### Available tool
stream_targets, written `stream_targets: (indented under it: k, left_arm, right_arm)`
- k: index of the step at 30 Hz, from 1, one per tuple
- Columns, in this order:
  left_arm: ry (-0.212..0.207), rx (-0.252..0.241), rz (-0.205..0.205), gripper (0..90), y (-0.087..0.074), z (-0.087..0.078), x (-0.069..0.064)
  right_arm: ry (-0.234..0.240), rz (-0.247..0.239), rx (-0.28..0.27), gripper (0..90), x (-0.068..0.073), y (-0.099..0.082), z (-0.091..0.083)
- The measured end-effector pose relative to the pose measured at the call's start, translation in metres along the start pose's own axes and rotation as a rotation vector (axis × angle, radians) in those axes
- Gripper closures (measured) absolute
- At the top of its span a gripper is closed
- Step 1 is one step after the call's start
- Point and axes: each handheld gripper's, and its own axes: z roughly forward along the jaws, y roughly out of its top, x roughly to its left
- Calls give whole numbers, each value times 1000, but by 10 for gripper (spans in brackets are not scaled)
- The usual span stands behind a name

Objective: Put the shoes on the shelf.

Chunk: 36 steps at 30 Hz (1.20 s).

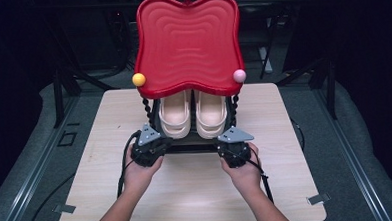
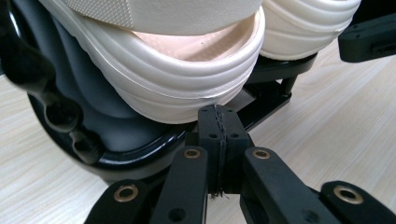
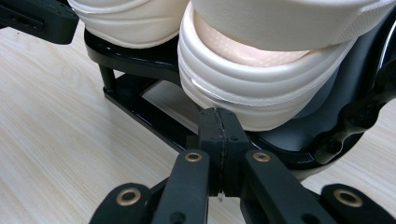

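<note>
Looking down from the high view: pale wooden table (image 1: pixel 197 190), black 2-tier rack (image 1: pixel 195 140) near its far edge, wavy red plastic tray (image 1: pixel 187 41) on top, 2 cream ribbed platform sandals (image 1: pixel 174 115) side by side beneath. Left gripper (image 1: pixel 153 142) and right gripper (image 1: pixel 230 145) just before the rack's front corners.

Left gripper view: jaws pressed together, empty, tips just below a sandal's heel (image 2: pixel 177 88).

Right gripper view: jaws likewise closed on nothing, close under the other sandal (image 3: pixel 261 93).
</note>
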Motion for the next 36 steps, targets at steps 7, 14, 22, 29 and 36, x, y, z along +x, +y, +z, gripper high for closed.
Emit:
stream_targets:
  k: [7, 14, 22, 29, 36]
  left_arm:
    - [6, 24, 3, 898, 2, 11, -3]
    - [22, 40, -5, 898, 1, 16, 0]
    - [27, 55, -17, 897, -1, 23, 4]
    - [26, 53, -35, 896, -1, 28, 6]
    - [20, 53, -70, 895, 0, 30, 9]
  right_arm:
    - [-1, 5, 8, 900, -1, 4, 8]
    - [7, -17, 24, 900, 5, 7, 18]
    - [9, -4, 52, 900, 5, 8, 29]
    - [6, 29, 62, 886, 1, 9, 33]
    - [0, 27, 61, 883, 0, 10, 37]
